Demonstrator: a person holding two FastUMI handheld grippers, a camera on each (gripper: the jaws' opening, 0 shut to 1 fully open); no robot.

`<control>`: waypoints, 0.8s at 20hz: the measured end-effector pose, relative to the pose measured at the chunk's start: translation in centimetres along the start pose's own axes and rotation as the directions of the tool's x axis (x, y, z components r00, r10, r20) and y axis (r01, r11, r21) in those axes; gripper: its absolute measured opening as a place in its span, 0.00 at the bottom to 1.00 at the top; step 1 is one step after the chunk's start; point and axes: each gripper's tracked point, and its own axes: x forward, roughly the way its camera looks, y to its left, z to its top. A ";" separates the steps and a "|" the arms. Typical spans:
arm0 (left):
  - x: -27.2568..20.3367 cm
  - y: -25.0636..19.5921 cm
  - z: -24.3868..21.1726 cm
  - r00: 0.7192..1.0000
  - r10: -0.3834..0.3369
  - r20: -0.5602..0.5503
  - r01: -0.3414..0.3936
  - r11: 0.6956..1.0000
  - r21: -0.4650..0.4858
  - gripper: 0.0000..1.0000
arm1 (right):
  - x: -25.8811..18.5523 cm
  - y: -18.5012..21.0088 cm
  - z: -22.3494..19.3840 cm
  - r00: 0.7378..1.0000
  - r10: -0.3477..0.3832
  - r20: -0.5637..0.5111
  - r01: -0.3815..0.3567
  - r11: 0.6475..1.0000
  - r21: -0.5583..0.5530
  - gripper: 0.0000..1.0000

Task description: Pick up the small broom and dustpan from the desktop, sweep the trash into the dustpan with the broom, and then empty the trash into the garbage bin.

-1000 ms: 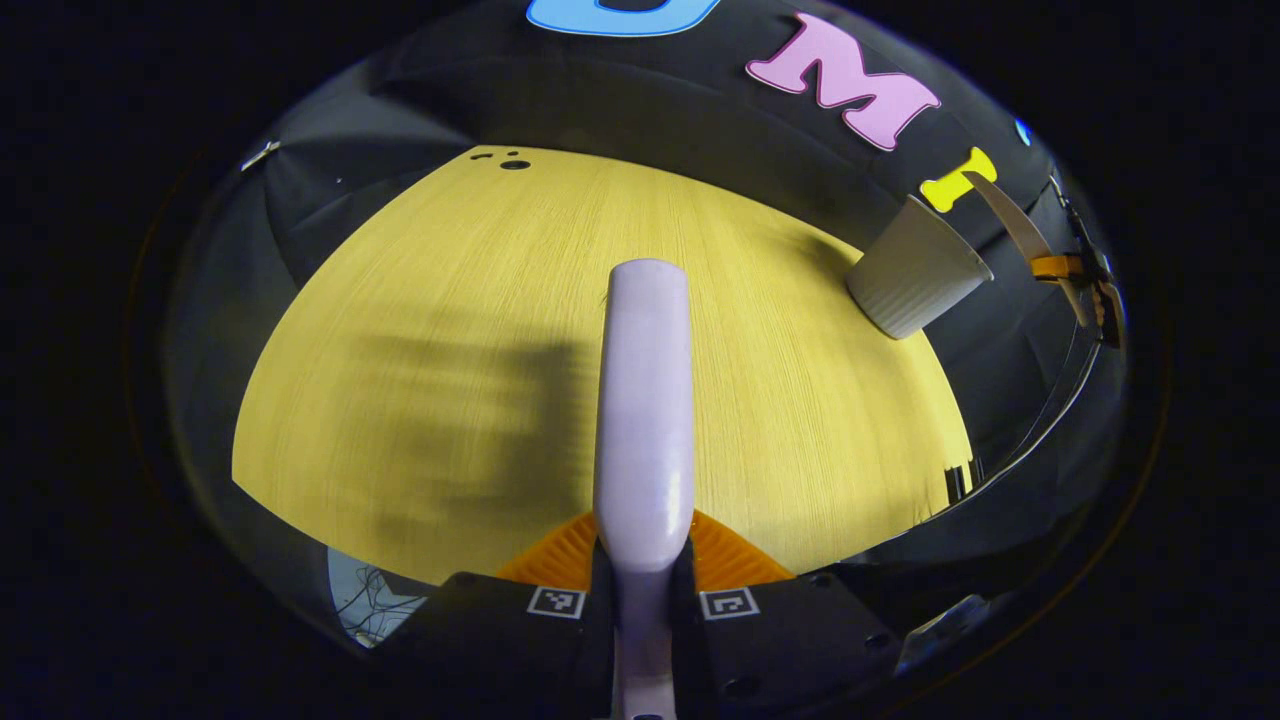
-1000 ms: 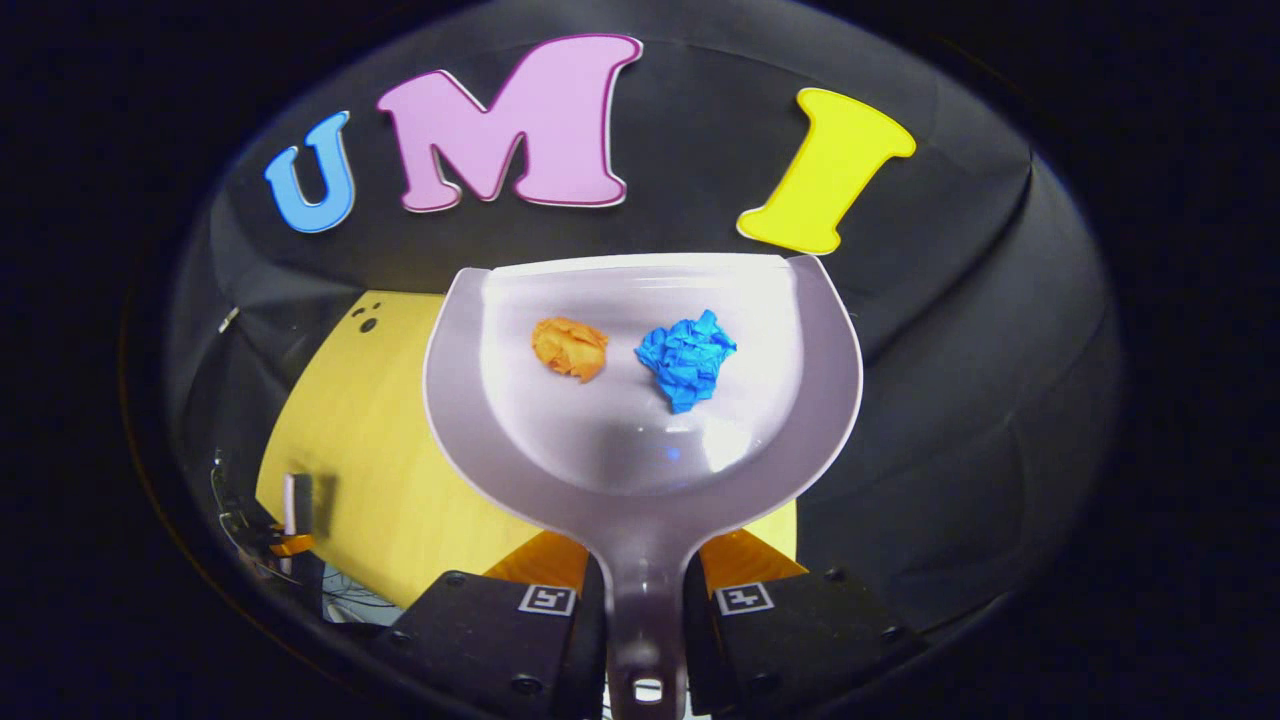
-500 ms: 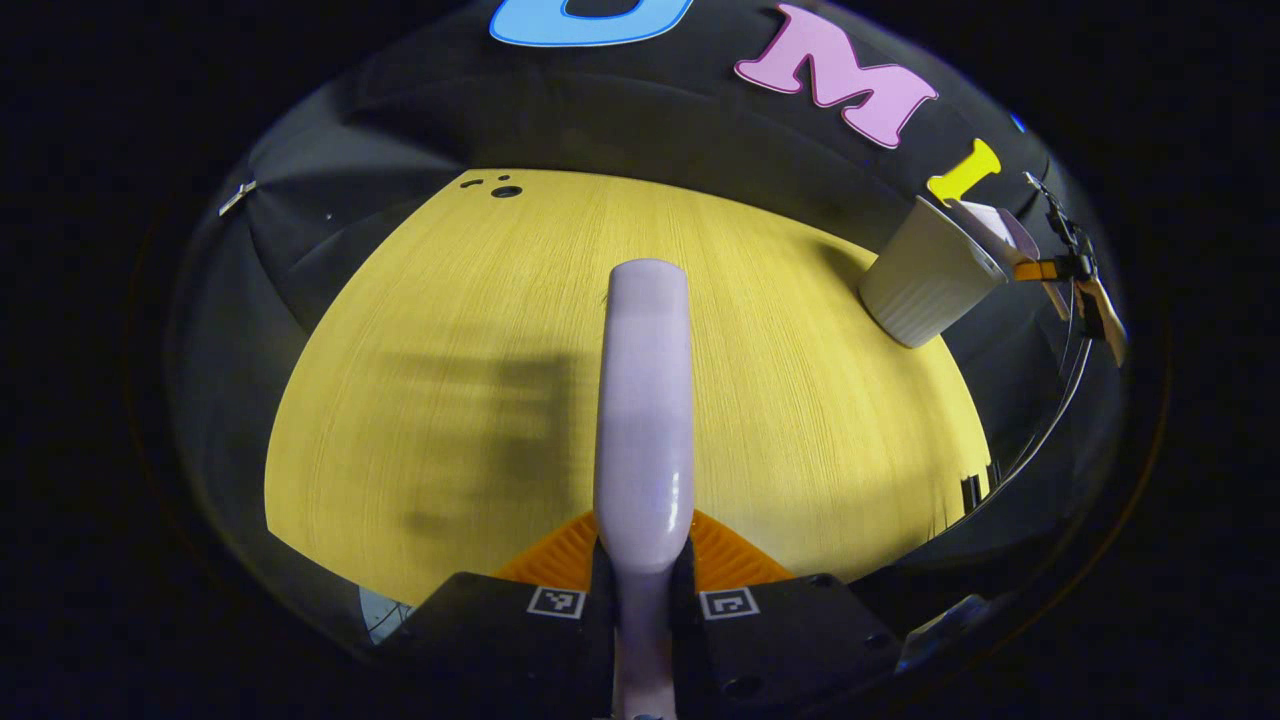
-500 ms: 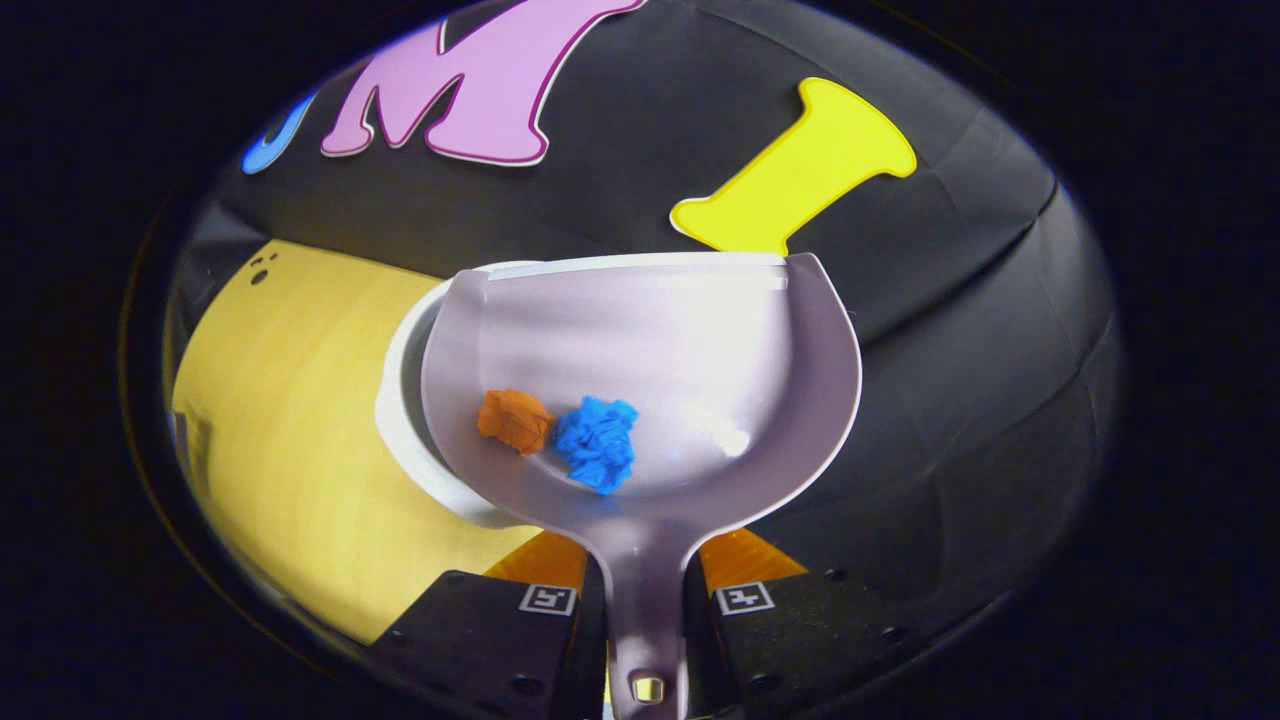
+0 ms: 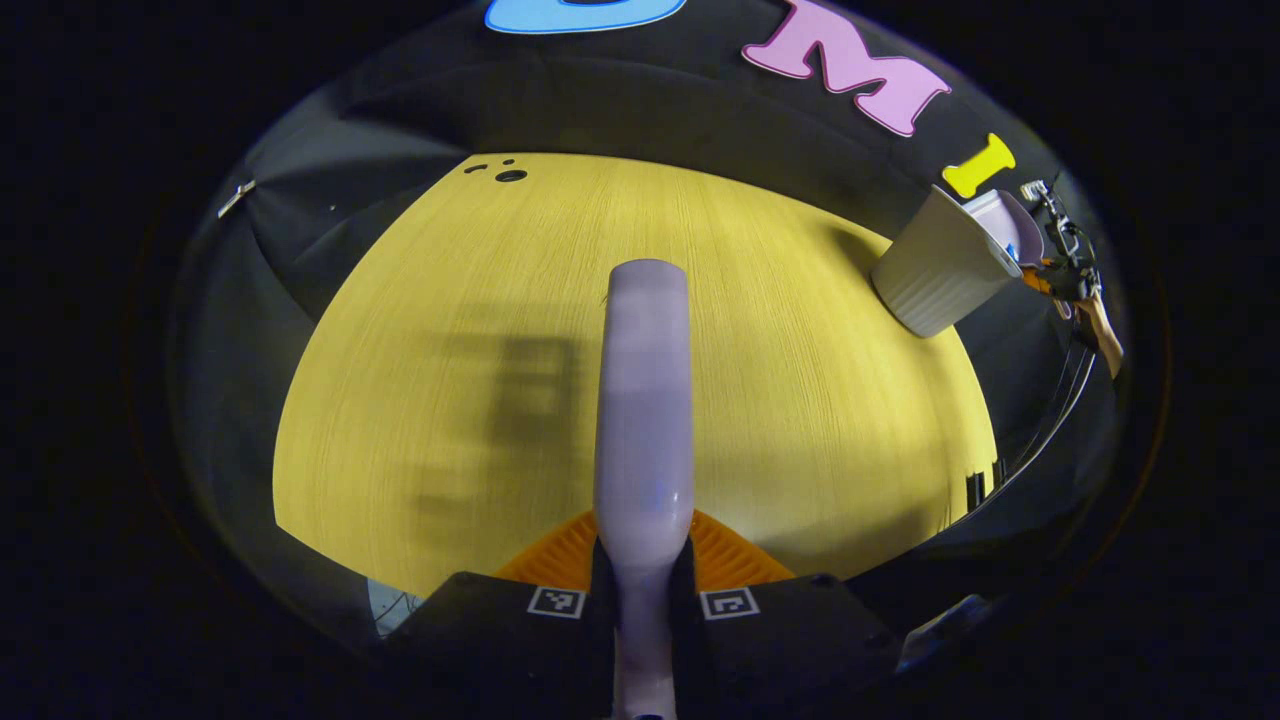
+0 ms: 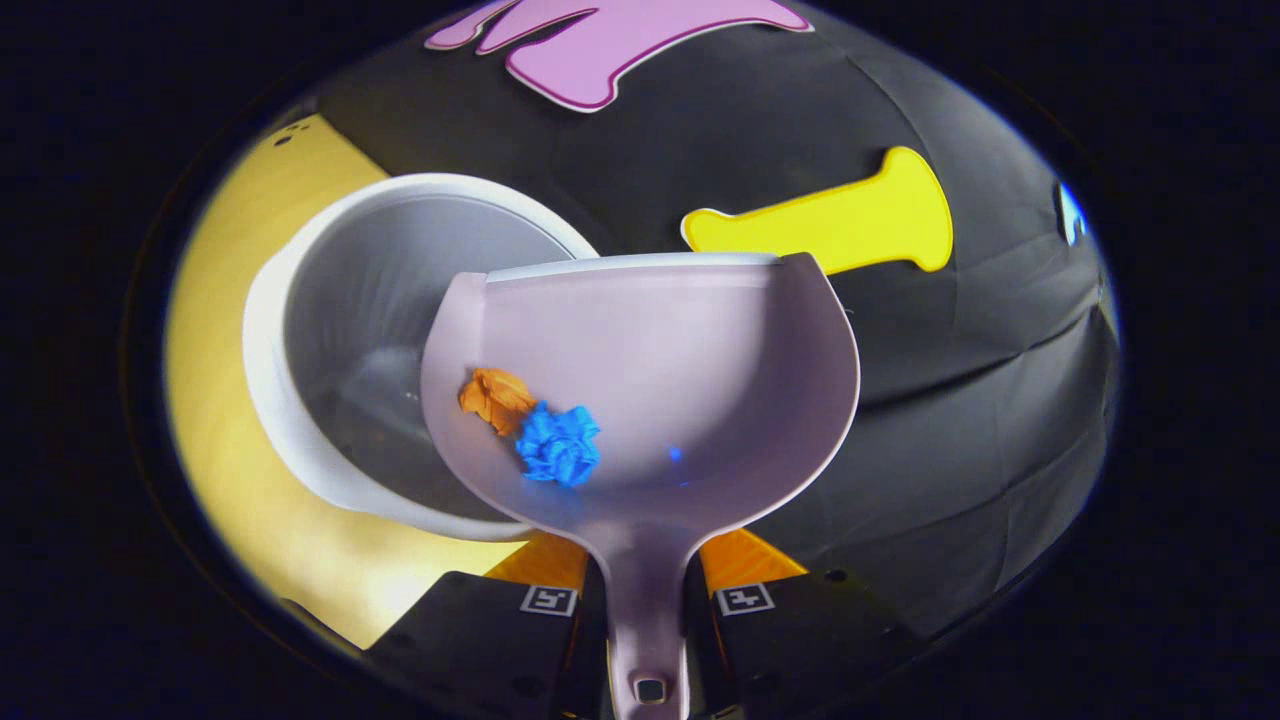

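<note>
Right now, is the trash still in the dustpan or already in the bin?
Still in the dustpan: the orange paper wad and blue paper wad sit by its left edge, over the white bin.

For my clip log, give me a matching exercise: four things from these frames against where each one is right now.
Things:
1. broom
2. dustpan
3. blue paper wad
4. garbage bin

Places:
A. standing on the yellow desktop
B. clamped by its handle in the right gripper
C. beside the orange paper wad
D. clamped in the left gripper

Pairs: 1-D, 2-B, 3-C, 4-A
</note>
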 end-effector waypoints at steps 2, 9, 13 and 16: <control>0.0 -0.4 -0.3 1.000 -0.004 -0.008 0.004 1.000 0.003 0.26 | -0.3 -1.1 -0.1 0.999 -0.036 0.028 0.039 0.991 -0.125 0.40; 0.8 -1.8 -0.4 0.999 -0.017 -0.042 0.018 0.999 0.033 0.28 | -3.5 -4.7 0.2 0.988 -0.078 0.134 0.129 0.890 -0.437 0.35; 0.9 -2.5 0.0 0.999 -0.020 -0.038 0.022 0.998 0.054 0.28 | -3.5 -6.5 -0.8 0.987 -0.061 0.149 0.131 0.840 -0.526 0.39; 0.9 -3.0 -0.1 0.999 -0.024 -0.032 0.025 0.999 0.045 0.28 | -3.8 -6.4 -1.0 0.986 -0.050 0.157 0.128 0.832 -0.540 0.35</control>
